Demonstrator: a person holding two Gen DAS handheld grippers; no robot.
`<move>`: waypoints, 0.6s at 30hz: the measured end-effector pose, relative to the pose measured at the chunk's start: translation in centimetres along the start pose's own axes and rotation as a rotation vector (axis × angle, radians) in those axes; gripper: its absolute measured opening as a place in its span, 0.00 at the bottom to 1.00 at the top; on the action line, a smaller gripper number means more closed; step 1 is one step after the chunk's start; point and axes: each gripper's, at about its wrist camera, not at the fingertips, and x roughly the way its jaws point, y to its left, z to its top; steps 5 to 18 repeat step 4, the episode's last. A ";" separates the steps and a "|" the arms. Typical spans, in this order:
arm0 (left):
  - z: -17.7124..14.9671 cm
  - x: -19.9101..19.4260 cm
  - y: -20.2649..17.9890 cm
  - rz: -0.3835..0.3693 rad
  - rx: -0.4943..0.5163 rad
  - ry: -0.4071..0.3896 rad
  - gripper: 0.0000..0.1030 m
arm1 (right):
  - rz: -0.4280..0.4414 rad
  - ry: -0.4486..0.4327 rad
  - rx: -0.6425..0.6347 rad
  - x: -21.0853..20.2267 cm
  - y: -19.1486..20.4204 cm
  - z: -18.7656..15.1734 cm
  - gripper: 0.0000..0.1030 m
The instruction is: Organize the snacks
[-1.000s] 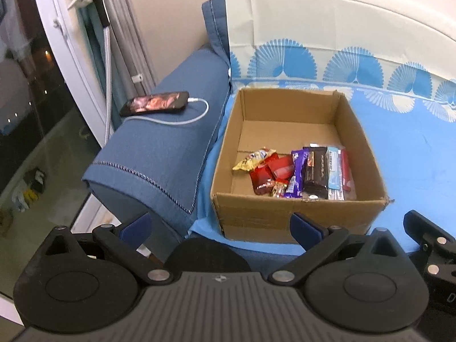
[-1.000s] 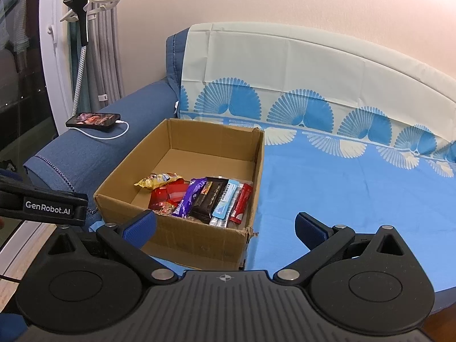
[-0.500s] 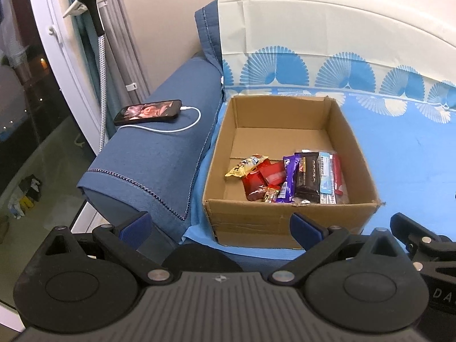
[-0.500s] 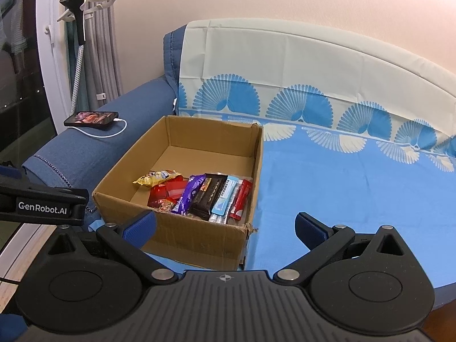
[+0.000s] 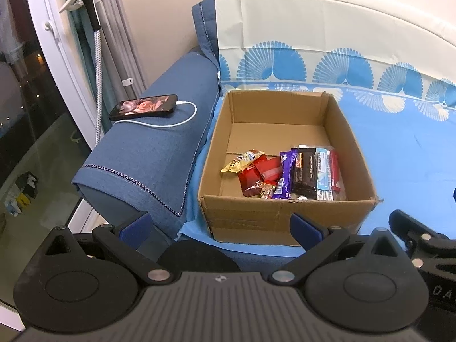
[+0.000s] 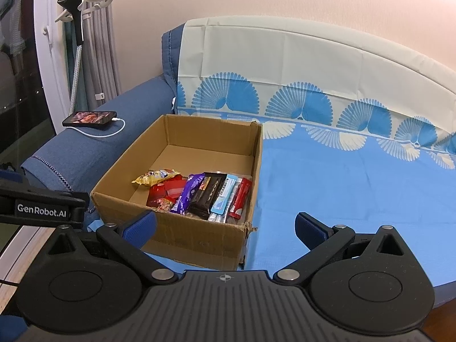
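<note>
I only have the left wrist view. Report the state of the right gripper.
Observer: The right gripper is open, and nothing sits between its fingers.
Operator: Now check the sheet to the right of the box.
Observer: In the right wrist view, the sheet beside the box shows no snacks. Every one in sight lies inside the box.
</note>
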 end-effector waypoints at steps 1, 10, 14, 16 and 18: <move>-0.1 0.0 -0.1 0.002 -0.001 0.001 1.00 | 0.000 -0.005 0.001 0.0 0.0 0.0 1.00; 0.1 0.2 -0.1 -0.002 -0.007 0.006 1.00 | 0.006 -0.010 -0.001 -0.1 -0.1 -0.1 1.00; 0.1 0.2 -0.1 -0.002 -0.007 0.006 1.00 | 0.006 -0.010 -0.001 -0.1 -0.1 -0.1 1.00; 0.1 0.2 -0.1 -0.002 -0.007 0.006 1.00 | 0.006 -0.010 -0.001 -0.1 -0.1 -0.1 1.00; 0.1 0.2 -0.1 -0.002 -0.007 0.006 1.00 | 0.006 -0.010 -0.001 -0.1 -0.1 -0.1 1.00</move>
